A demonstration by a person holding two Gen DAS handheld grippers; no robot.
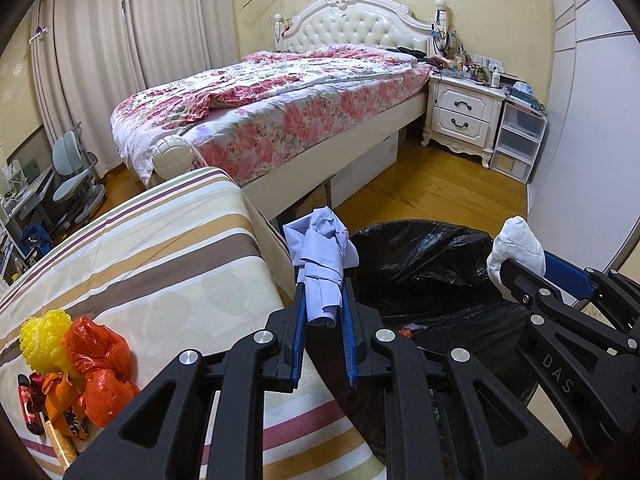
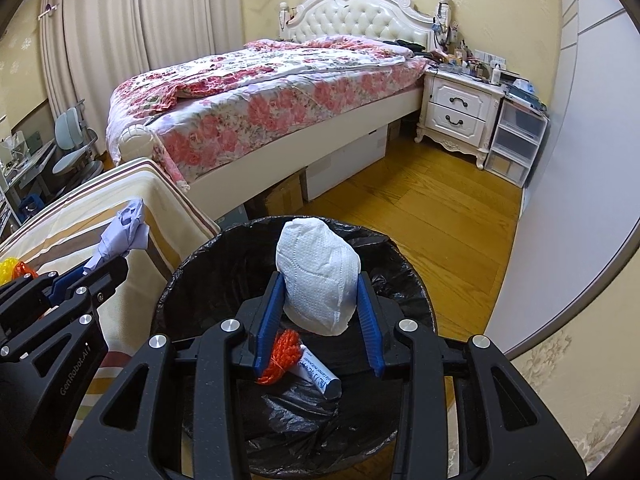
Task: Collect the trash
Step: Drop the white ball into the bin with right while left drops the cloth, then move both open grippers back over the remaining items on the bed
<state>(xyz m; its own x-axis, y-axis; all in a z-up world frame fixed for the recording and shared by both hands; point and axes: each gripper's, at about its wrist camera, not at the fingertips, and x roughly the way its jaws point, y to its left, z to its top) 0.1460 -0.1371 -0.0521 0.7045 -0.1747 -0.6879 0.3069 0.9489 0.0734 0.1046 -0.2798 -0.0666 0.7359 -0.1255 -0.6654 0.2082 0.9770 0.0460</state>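
Left wrist view: left gripper [image 1: 323,312] clenched on crumpled blue paper [image 1: 322,254] at the edge of the black-lined bin [image 1: 420,256]; right wrist view: right gripper [image 2: 318,312] grasps a white wad [image 2: 318,276] above that bin, which contains orange string [image 2: 282,354] and a tube [image 2: 320,374].

bin [image 2: 404,276] right of striped table [image 1: 168,248], bed [image 1: 280,108] behind, nightstand [image 1: 464,116] beside bed
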